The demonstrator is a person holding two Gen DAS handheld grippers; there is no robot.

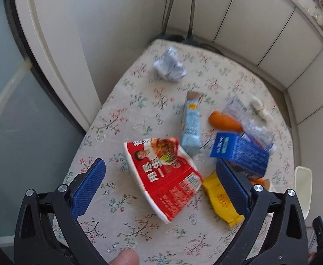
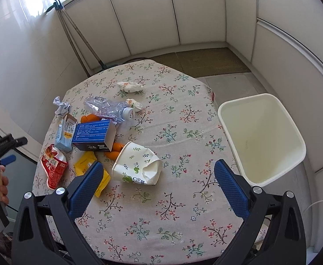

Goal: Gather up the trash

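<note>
Trash lies on a floral tablecloth (image 2: 174, 201). My left gripper (image 1: 161, 165) is open above a red noodle wrapper (image 1: 166, 176), which lies between its blue pads. Near it are a yellow packet (image 1: 221, 201), a blue box (image 1: 241, 152), a light-blue carton (image 1: 191, 128) and crumpled paper (image 1: 170, 65). My right gripper (image 2: 159, 167) is open over a crushed paper cup (image 2: 137, 165). A clear bottle (image 2: 108, 109), orange peel (image 2: 115, 150) and tissue wads (image 2: 130, 86) lie farther back.
A white bin (image 2: 260, 137) stands empty on the floor at the table's right edge. White cabinets ring the room. Two poles (image 2: 77, 42) lean on the wall behind the table. A glass door (image 1: 18, 110) is left of the table.
</note>
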